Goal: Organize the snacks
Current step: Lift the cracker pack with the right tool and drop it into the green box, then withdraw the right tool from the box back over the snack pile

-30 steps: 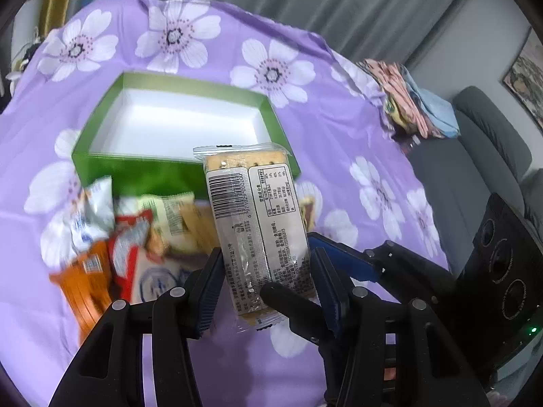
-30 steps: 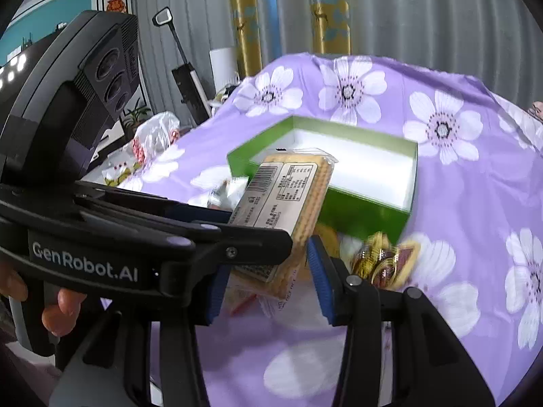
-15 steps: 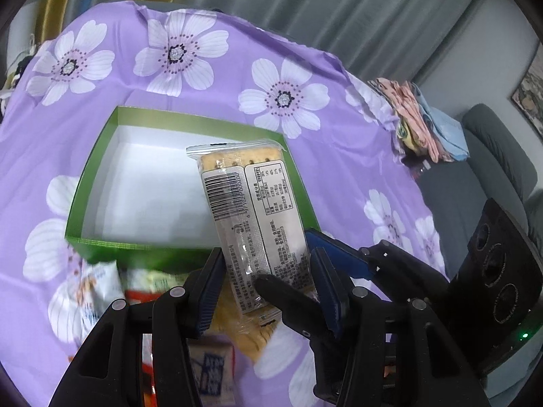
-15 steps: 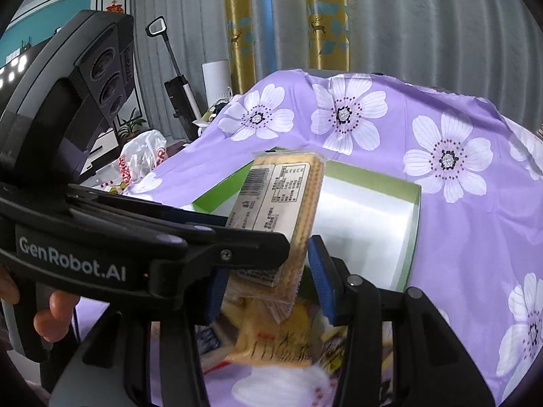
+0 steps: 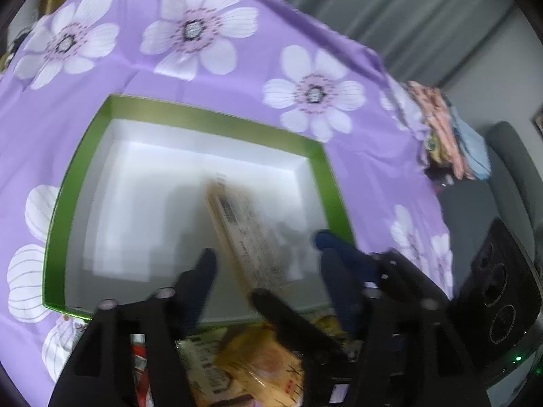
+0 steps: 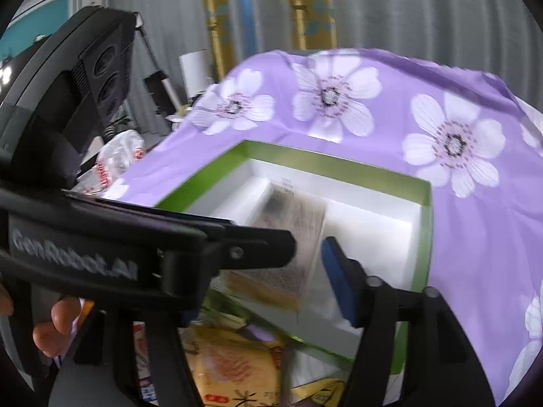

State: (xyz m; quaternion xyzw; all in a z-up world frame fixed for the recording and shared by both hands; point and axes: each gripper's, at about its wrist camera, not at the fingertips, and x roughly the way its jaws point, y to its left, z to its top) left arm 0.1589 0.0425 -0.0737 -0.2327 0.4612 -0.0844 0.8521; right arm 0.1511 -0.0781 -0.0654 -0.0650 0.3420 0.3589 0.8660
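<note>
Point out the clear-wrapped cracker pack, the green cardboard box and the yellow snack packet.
clear-wrapped cracker pack (image 5: 249, 237): left wrist view, printed label.
green cardboard box (image 5: 217, 118): left wrist view, far rim.
yellow snack packet (image 6: 234, 369): right wrist view, front face.

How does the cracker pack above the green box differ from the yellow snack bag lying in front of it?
The cracker pack is clear-wrapped, barcoded and blurred, over the green box; the yellow snack bag lies outside on the cloth. The pack is long and narrow; the bag looks broader. Both are sealed snacks.
</note>
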